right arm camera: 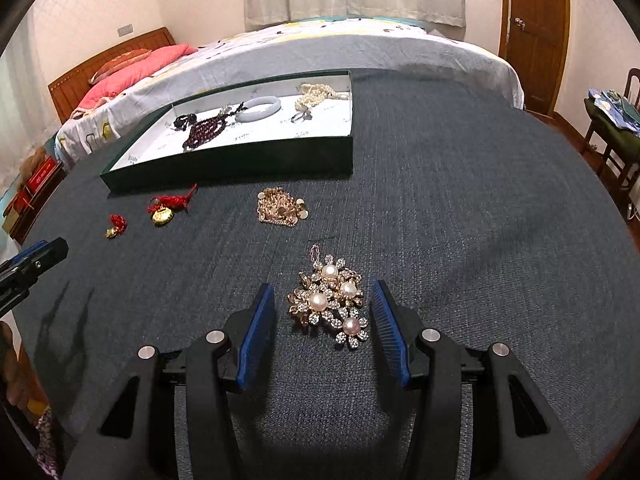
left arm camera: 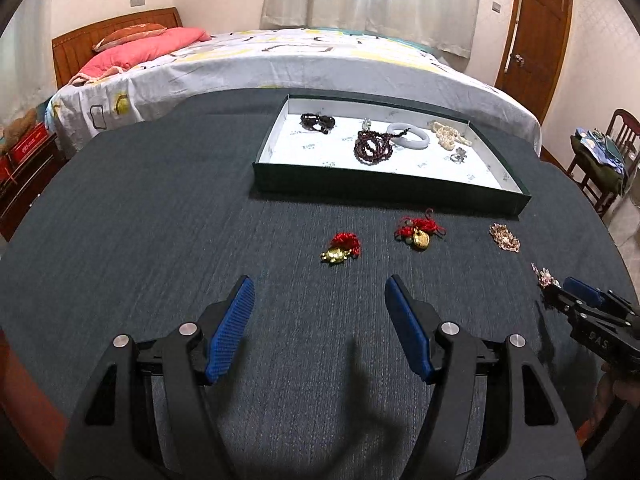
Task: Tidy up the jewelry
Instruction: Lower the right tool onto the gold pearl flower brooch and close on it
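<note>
Brooch [right arm camera: 330,300] on table [right arm camera: 460,200], sits btwn spread pads of right hand-held gripper [right arm camera: 323,306], untouched. Light, rigid, snaggy, pearls slippery; pinch across metal body. Left hand-held gripper [left arm camera: 319,292] spread, empty.

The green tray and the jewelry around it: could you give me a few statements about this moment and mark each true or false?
1. The flat dark green tray with a white lining already holds a pale jade-like bangle. True.
2. The right gripper is shut on the pearl and rhinestone flower brooch. False: its blue fingers stand open on either side of the brooch, which lies on the dark cloth.
3. Two gold charms with red cords, one smaller and one larger, lie outside the tray. True.
4. The left gripper holds a red-corded charm. False: it is open and holds nothing.
5. The rose-gold chain pile lies inside the tray. False: it lies on the cloth, in front of the tray.
</note>
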